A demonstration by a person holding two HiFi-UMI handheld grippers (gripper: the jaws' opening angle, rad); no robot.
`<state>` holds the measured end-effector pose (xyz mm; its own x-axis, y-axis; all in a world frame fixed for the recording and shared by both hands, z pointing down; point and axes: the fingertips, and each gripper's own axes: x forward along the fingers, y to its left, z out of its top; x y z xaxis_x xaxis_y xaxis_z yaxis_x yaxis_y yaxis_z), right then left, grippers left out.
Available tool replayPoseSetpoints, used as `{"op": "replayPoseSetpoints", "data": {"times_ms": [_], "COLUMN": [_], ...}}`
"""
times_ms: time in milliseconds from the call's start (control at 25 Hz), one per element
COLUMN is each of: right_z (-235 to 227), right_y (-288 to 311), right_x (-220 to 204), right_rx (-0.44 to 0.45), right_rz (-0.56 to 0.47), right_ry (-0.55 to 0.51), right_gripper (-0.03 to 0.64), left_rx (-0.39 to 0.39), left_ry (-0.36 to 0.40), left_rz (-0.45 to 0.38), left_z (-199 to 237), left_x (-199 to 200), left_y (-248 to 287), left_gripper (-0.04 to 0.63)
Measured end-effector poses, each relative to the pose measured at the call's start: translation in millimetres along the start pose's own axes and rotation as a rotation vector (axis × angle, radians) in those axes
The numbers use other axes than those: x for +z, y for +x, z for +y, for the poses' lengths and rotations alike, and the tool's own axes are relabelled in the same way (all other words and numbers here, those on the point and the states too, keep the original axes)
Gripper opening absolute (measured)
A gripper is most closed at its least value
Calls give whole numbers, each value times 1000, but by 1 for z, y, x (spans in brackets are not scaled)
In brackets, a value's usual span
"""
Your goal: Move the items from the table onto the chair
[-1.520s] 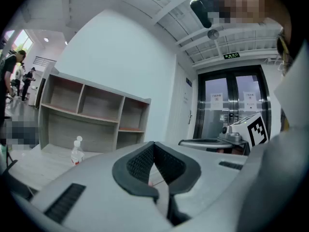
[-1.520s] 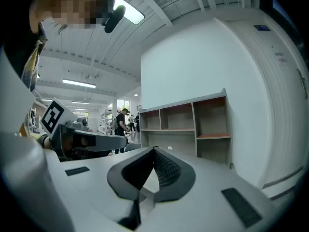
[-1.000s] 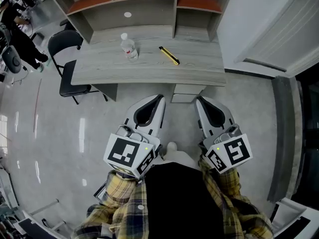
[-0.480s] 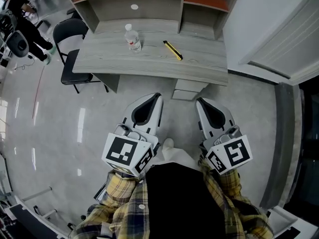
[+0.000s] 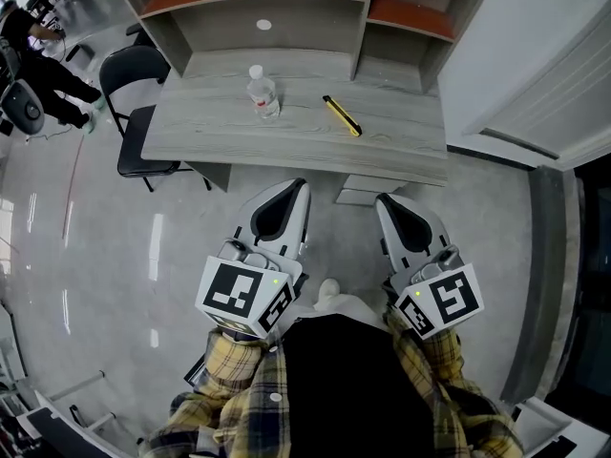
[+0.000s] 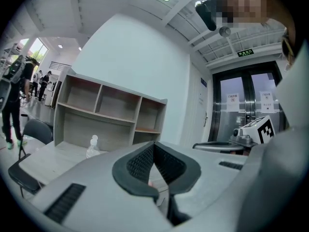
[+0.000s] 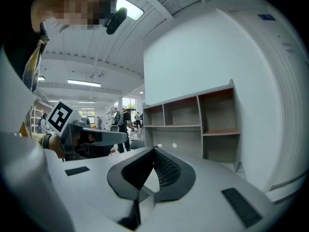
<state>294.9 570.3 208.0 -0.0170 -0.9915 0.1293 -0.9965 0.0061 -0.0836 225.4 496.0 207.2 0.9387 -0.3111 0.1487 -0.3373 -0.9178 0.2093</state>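
Approach to the table: nothing lifted yet

- Left gripper (image 5: 302,185): jaws closed together, empty, held low in front of the person, well short of the table (image 5: 286,143)
- Right gripper (image 5: 381,198): jaws likewise closed, empty, beside the left
- Water bottle (image 5: 263,92): upright on the table, nearer the chair (image 5: 134,72)
- Yellow utility knife (image 5: 342,115): flat on the table, right of the bottle
- Chair: at the table's left end, seat bare
- Step, as judged: reaching the table. Next move calls for opening one gripper's jaws and closing them round the bottle
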Motion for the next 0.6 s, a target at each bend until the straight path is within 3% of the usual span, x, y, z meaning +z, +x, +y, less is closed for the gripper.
{"op": "replayPoseSetpoints", "data": {"times_ms": [600], "right_z": [-6], "right_y": [184], "right_x": [31], "right_rx": [-139], "right_rz": [-12], "right_ry": [20], "right_gripper": [17], "left_rx": [-115], "left_ry": [57], "left_rz": [52], "left_z": [171], "left_x": [54], "left_y": [70], "left_gripper": [3]}}
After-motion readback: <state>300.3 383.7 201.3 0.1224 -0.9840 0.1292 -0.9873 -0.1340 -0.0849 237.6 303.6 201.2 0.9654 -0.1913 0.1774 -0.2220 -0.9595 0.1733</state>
